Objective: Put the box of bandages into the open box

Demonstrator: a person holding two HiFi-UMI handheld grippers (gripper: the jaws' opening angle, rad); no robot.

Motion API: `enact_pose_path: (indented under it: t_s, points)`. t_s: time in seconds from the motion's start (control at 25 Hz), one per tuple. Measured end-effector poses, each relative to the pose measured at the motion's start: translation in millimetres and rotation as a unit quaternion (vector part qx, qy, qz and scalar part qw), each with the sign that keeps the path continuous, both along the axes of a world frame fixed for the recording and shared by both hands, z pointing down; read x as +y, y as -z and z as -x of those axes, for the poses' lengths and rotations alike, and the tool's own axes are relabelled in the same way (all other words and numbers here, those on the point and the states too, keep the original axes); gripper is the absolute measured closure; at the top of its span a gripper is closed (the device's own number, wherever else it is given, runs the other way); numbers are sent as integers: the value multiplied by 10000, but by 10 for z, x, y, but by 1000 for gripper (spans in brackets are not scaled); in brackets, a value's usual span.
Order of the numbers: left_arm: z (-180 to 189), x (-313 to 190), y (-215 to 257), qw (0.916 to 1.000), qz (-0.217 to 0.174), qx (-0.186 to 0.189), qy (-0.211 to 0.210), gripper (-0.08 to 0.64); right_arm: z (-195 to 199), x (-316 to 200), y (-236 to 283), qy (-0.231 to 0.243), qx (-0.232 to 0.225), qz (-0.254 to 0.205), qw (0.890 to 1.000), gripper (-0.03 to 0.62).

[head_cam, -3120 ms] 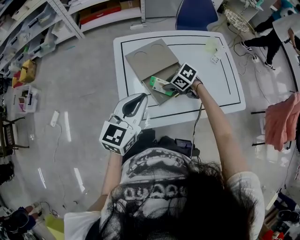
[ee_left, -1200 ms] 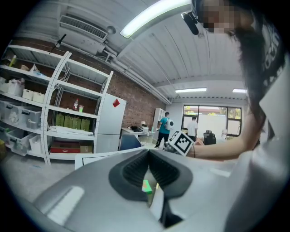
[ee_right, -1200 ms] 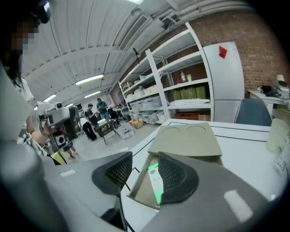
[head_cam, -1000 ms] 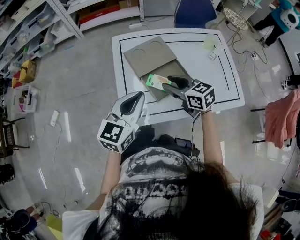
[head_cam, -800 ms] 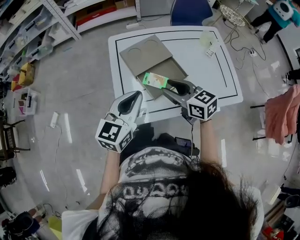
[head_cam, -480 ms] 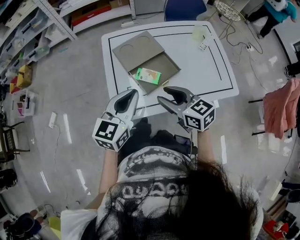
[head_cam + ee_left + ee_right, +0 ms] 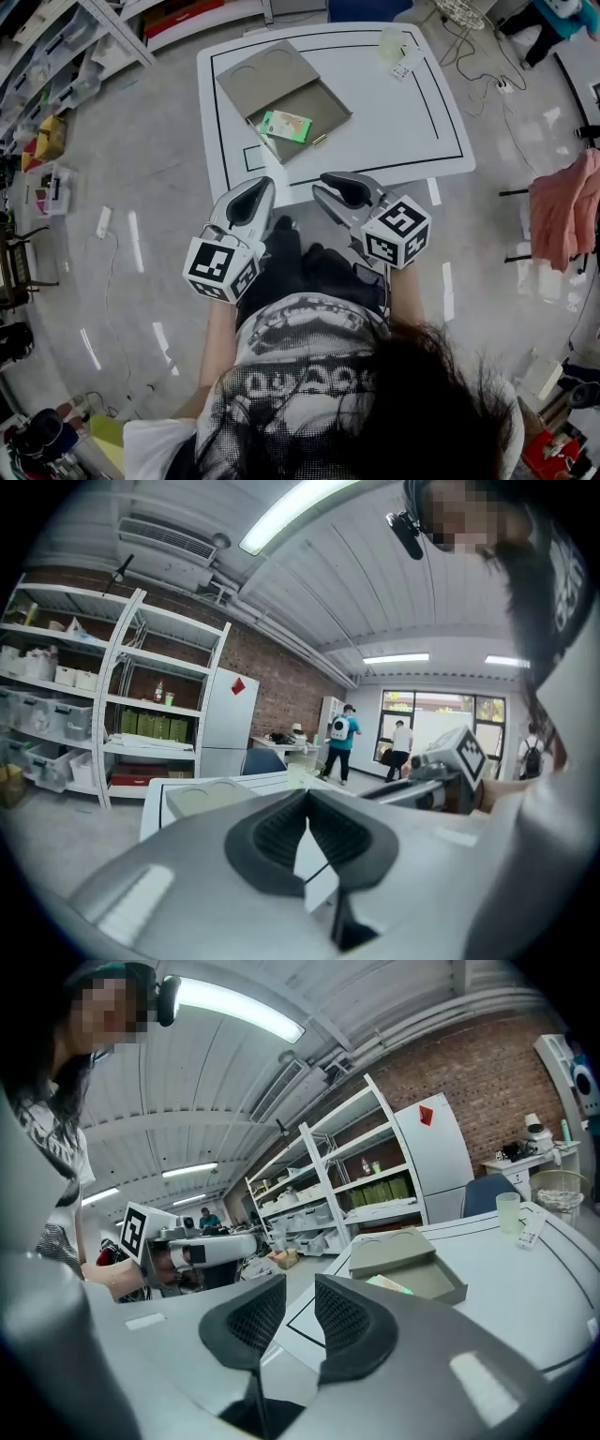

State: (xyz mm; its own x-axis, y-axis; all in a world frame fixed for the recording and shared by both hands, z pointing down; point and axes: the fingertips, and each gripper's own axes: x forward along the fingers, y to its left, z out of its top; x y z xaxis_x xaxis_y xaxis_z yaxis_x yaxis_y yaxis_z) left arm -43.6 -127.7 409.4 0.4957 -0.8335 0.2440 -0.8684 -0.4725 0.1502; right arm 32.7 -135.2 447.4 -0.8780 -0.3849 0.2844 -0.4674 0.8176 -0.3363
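The green bandage box (image 7: pixel 285 125) lies inside the tray of the open grey box (image 7: pixel 326 106), whose lid (image 7: pixel 262 69) lies flat beside it on the white table (image 7: pixel 403 122). Both grippers hang at the table's near edge, well short of the box. My left gripper (image 7: pixel 251 191) is shut with nothing in it; its pads meet (image 7: pixel 307 801). My right gripper (image 7: pixel 336 184) is open with a narrow gap (image 7: pixel 300 1296); its jaws have just been closing, with nothing between them. From the right gripper view the bandage box (image 7: pixel 390 1285) shows in the tray (image 7: pixel 441 1290).
A cup (image 7: pixel 392 41) and a small remote-like item (image 7: pixel 409 64) sit at the table's far right corner. Shelving (image 7: pixel 56 56) lines the left side of the room. A pink cloth (image 7: pixel 562 216) hangs at the right. Cables (image 7: pixel 483 66) trail on the floor.
My right gripper let go of the bandage box, which now lies in the tray, and drew back to the table's near edge. The left gripper drew back slightly too.
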Motion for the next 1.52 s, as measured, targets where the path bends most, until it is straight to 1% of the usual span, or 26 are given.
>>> enact_pose_path:
  t_s: [0.12, 0.32, 0.6, 0.88, 1.28, 1.52]
  points:
    - [-50, 118, -51, 9999, 53, 1, 111, 560, -53, 101, 26, -15, -85, -25, 10000, 534]
    - [-111, 282, -67, 9998, 65, -35, 170, 560, -88, 244, 79, -8, -179, -69, 9998, 557]
    - [-6, 371, 5, 9995, 33, -49, 298, 560, 50, 325, 195, 66, -280, -146, 9995, 594]
    - [174, 403, 63, 9995, -12, -60, 302, 560, 288, 335, 280, 75, -415, -111, 9991, 595]
    - [429, 391, 151, 9997, -78, 4, 223, 560, 621, 404, 331, 276, -267, -166, 9991, 595]
    - [521, 410, 148, 9998, -80, 50, 178, 560, 736, 412, 334, 261, -211, -152, 9993, 595]
